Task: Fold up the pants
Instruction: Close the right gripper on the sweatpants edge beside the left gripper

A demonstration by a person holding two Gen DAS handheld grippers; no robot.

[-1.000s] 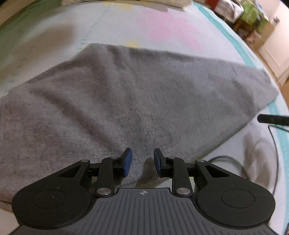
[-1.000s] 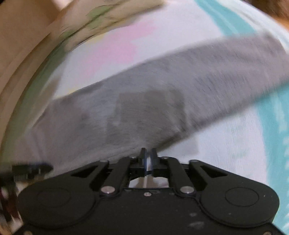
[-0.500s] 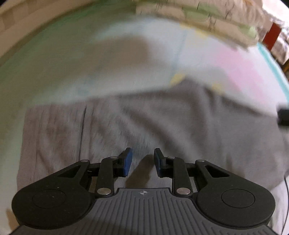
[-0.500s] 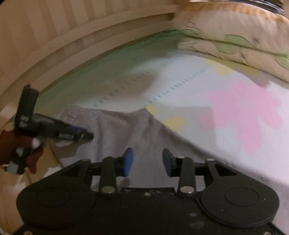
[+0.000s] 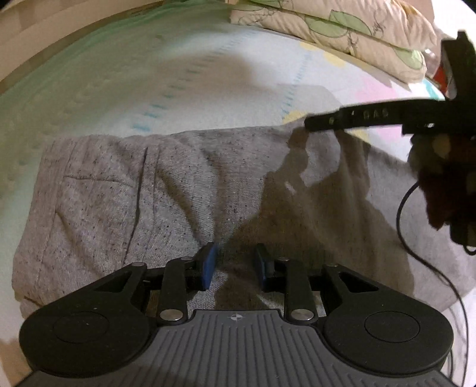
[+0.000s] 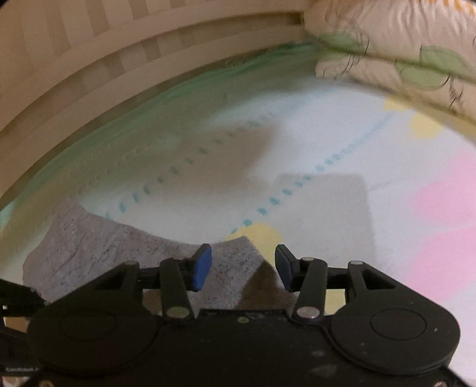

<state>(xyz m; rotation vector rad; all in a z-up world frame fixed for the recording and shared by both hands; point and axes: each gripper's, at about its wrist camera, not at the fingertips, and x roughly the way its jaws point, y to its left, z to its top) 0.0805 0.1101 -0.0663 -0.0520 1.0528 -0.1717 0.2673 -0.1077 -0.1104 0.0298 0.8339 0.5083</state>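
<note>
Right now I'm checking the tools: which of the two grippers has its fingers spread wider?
The right gripper: its fingers are opening, wide apart over a corner of the grey pants. The left gripper shows a narrower gap.

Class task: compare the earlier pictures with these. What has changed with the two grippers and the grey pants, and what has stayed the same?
The right gripper, shut a second ago, has swung to the pants' far corner; its jaws are opening, gripping nothing. The left gripper shifted toward the waistband end. Unchanged: left jaws partly open and empty, pants flat on the bed sheet.

A bed with a pastel sheet carries grey pants and stacked leaf-print pillows.
</note>
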